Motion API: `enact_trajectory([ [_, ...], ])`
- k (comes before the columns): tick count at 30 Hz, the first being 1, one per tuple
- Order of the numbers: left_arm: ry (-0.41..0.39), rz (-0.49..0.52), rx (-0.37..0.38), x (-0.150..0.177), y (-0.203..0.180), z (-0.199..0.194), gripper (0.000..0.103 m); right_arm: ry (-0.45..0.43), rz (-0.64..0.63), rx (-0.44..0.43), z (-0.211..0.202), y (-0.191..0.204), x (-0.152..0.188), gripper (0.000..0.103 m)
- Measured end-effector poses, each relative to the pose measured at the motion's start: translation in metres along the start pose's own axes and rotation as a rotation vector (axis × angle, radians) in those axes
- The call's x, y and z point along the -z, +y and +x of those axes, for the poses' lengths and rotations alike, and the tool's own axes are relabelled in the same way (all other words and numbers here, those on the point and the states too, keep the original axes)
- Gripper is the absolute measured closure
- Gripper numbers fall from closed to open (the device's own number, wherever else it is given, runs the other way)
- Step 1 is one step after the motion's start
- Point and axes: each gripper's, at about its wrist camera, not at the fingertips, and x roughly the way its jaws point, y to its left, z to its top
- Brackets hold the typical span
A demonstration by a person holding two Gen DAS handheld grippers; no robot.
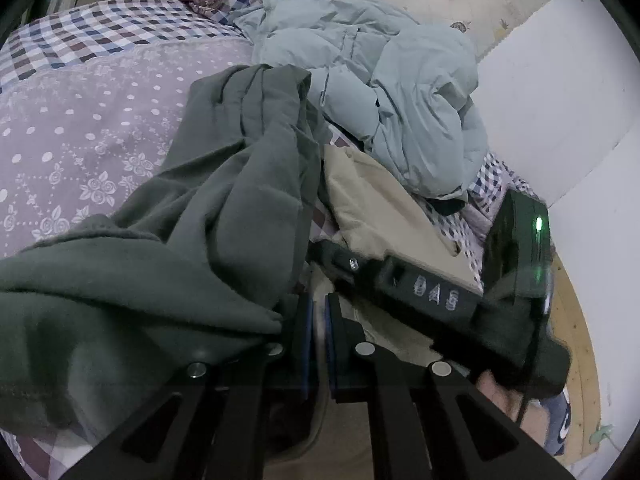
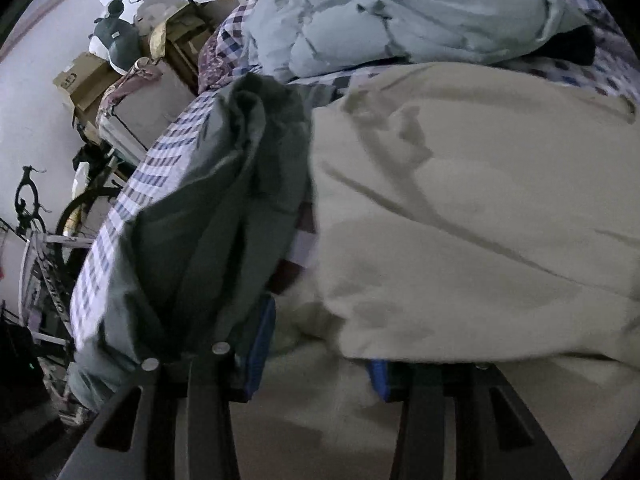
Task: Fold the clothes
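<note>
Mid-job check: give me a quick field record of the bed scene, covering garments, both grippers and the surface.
surface: bed with patterned cover
dark green garment: bunched, draped over left gripper's left finger
beige garment: beside the green one, over right gripper
light blue jacket: crumpled heap farther back
left gripper: nearly closed, narrow gap; grip unclear
right gripper: open, beige fabric between the fingers
folding: no garment looks neatly folded

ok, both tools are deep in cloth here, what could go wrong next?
1. The dark green garment drapes over the left tool; moving that tool may drag the garment along.
2. The right tool is open, with the beige garment bunched across it and green cloth against one finger. Closing could pinch both.
3. The two tools sit close together over the beige garment, so they may bump.
</note>
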Motion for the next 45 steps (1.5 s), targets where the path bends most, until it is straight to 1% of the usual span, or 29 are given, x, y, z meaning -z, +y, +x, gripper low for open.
enact_trajectory([
  [1,0.002,0.003,0.001,0.000,0.000,0.000,0.097,0.005,0.012,-0.014,0.000,0.001,-0.003,0.067],
  [2,0.007,0.011,0.002,0.001,-0.001,0.000,0.096,0.010,0.023,-0.027,-0.001,0.003,-0.006,0.068],
  [4,0.017,0.031,0.008,0.001,-0.003,0.001,0.093,0.019,0.046,-0.055,-0.001,0.005,-0.013,0.069],
  [6,0.026,0.052,0.014,0.002,-0.006,0.002,0.084,0.029,0.069,-0.082,-0.002,0.008,-0.019,0.069],
  [9,0.034,0.090,0.018,0.004,-0.013,0.003,0.075,0.043,0.104,-0.123,-0.003,0.012,-0.029,0.068],
  [11,0.038,0.115,0.003,0.006,-0.017,0.005,0.074,0.053,0.127,-0.150,-0.004,0.014,-0.035,0.068],
  [13,0.053,0.138,-0.024,0.009,-0.020,0.008,0.075,0.062,0.150,-0.177,-0.004,0.017,-0.041,0.067],
  [14,0.057,0.142,-0.037,0.010,-0.020,0.008,0.084,0.072,0.151,-0.178,-0.003,0.018,-0.041,0.067],
  [15,0.054,0.131,-0.049,0.010,-0.019,0.006,0.099,0.085,0.147,-0.172,0.000,0.019,-0.039,0.065],
  [16,0.053,0.112,-0.055,0.009,-0.016,0.004,0.100,0.097,0.143,-0.166,0.003,0.020,-0.037,0.062],
  [19,0.065,0.014,-0.008,0.005,-0.001,0.001,0.100,0.135,0.131,-0.148,0.012,0.022,-0.030,0.056],
  [21,0.068,-0.006,0.004,0.003,0.002,0.000,0.100,0.160,0.122,-0.136,0.017,0.024,-0.026,0.050],
  [23,0.063,0.012,-0.010,0.003,0.000,-0.001,0.100,0.177,0.115,-0.134,0.019,0.026,-0.021,0.046],
  [25,0.061,0.033,-0.024,0.002,-0.002,-0.002,0.100,0.178,0.110,-0.150,0.013,0.028,-0.016,0.040],
  [30,0.053,0.057,-0.034,0.000,-0.002,-0.003,0.099,0.179,0.127,-0.194,-0.018,0.029,-0.002,0.036],
  [31,0.051,0.061,-0.037,0.002,-0.002,-0.001,0.099,0.173,0.140,-0.216,-0.027,0.025,0.002,0.035],
  [34,0.046,0.072,-0.044,0.002,-0.002,0.000,0.099,0.133,0.190,-0.300,-0.066,0.004,0.011,0.035],
  [36,0.044,0.074,-0.045,0.002,-0.002,0.001,0.099,0.058,0.218,-0.295,-0.106,-0.026,0.012,0.032],
  [37,0.043,0.073,-0.046,0.001,-0.003,0.002,0.099,0.020,0.231,-0.287,-0.126,-0.042,0.012,0.029],
  [40,0.037,0.058,-0.046,0.002,-0.001,0.000,0.099,-0.071,0.283,-0.220,-0.177,-0.096,0.012,0.024],
  [41,0.034,0.051,-0.045,0.002,0.000,0.000,0.099,-0.100,0.302,-0.192,-0.195,-0.116,0.012,0.023],
  [44,0.030,0.040,-0.044,0.002,0.001,0.000,0.100,-0.197,0.364,-0.082,-0.246,-0.179,0.012,0.023],
  [45,0.029,0.037,-0.044,0.002,0.002,-0.001,0.100,-0.217,0.375,-0.026,-0.258,-0.199,0.010,0.023],
])
